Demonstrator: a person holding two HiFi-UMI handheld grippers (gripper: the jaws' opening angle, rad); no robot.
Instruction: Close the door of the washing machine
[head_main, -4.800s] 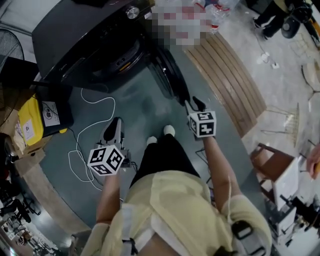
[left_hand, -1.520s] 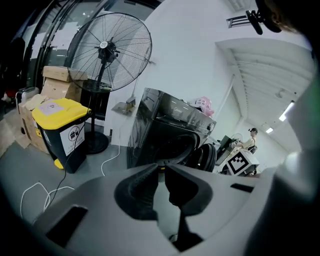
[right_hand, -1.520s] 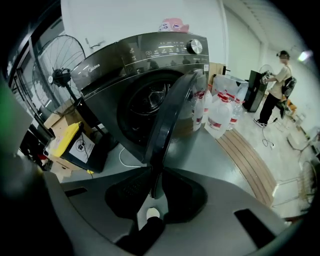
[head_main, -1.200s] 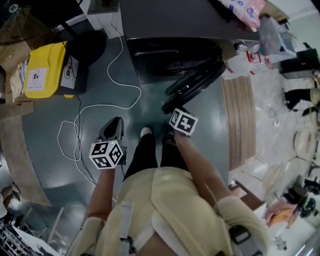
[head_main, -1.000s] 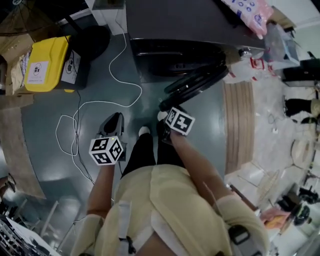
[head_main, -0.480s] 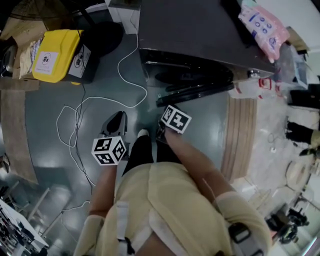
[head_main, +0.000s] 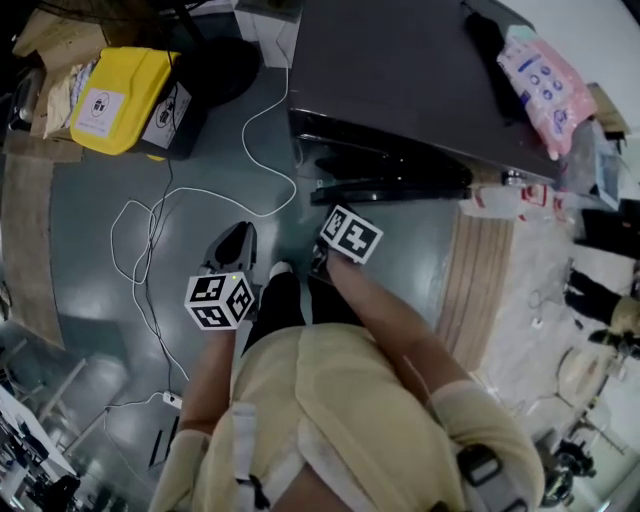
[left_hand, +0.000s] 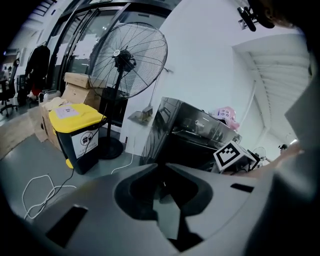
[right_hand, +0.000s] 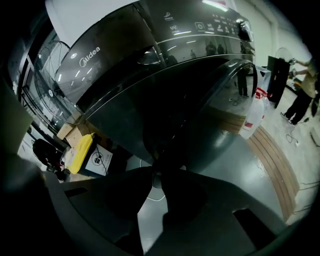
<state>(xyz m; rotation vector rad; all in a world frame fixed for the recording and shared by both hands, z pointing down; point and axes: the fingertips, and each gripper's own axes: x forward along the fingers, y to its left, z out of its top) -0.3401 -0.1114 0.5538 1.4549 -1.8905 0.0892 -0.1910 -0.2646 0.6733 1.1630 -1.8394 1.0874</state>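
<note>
So the washing machine (head_main: 400, 70) sits at the top of the head view, and its door (head_main: 400, 190) is nearly home. It lies as a dark bar running left to right along the machine's front, only a sliver ajar. The free end looks like the left one.

The right hand-held gripper (right_hand: 154, 171) is the one in play. It's just in front of that free end, so the door lies straight ahead of it, away from the person. Its jaws are drawn together at the tips, right up by the door's lower rim, and I can't spot anything pinched between them.

The left hand-held gripper (left_hand: 162, 172) hangs off to the side over the floor, jaws closed on nothing, well clear of the door. A last nudge straight toward the machine should finish it, I reckon.
</note>
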